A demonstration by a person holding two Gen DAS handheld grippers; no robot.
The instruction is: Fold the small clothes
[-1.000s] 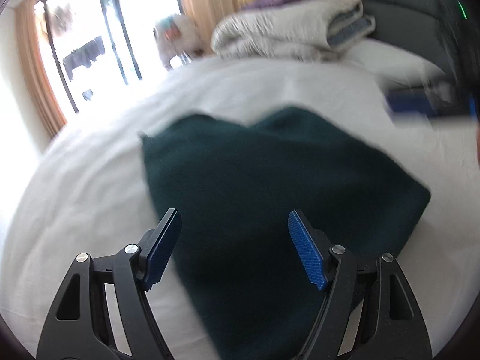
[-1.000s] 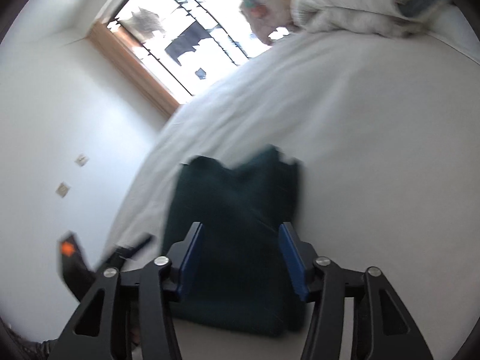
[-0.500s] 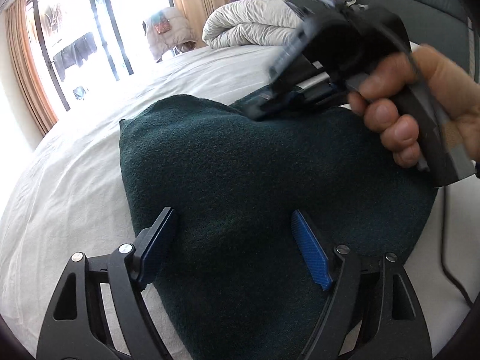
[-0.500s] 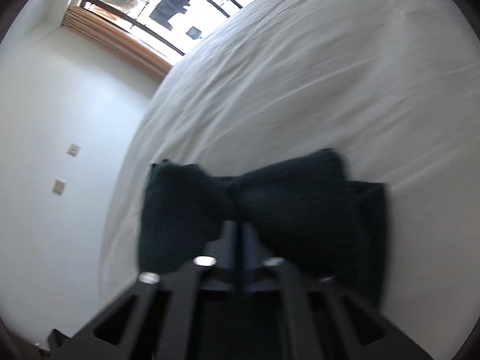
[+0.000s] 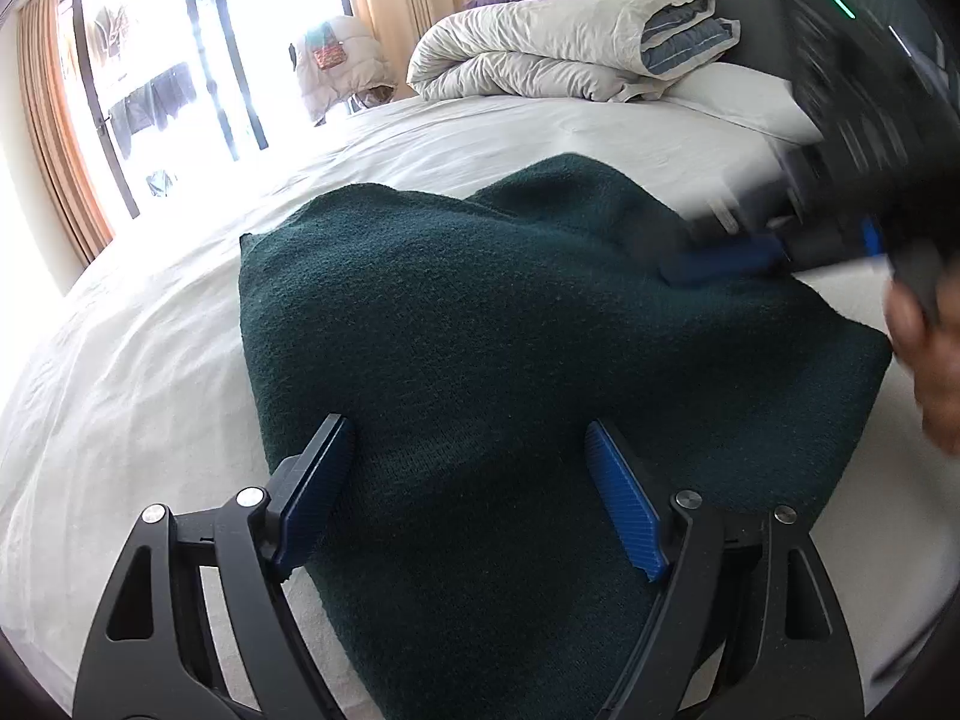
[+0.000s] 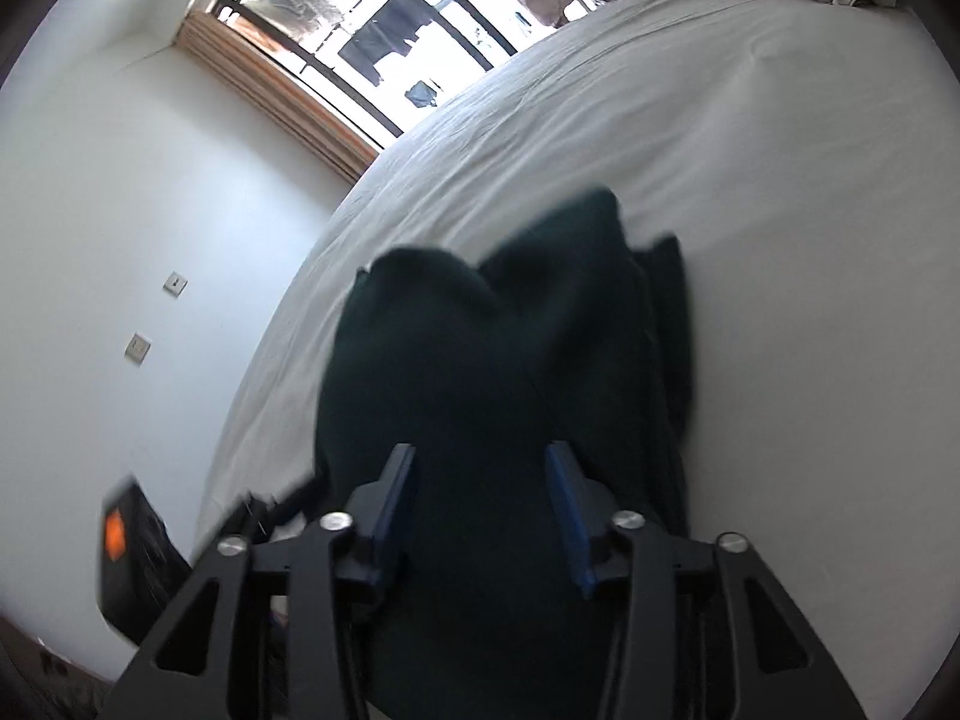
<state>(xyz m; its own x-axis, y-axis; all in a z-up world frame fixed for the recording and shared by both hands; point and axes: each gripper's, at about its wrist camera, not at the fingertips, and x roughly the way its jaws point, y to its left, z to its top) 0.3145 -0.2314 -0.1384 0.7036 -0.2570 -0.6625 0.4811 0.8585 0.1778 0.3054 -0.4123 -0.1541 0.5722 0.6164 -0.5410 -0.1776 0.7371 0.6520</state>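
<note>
A dark green knitted garment (image 5: 492, 348) lies folded on the white bed (image 5: 150, 360). My left gripper (image 5: 468, 480) is open and empty, its blue pads just above the garment's near edge. My right gripper (image 6: 480, 480) is open over the same garment (image 6: 480, 360), with nothing between its pads. In the left wrist view the right gripper (image 5: 750, 258) shows blurred at the right, low over the garment's far right part, held by a hand (image 5: 924, 360).
A rolled white duvet (image 5: 564, 48) with purple and yellow cushions lies at the head of the bed, beside a white pillow (image 5: 738, 102) and dark headboard. A window with orange curtains (image 5: 60, 132) is on the left. A white wall (image 6: 120, 240) borders the bed.
My right gripper was shut on the garment half a second ago and has opened and let go. It has drawn back to the right. The left gripper has hardly moved.
</note>
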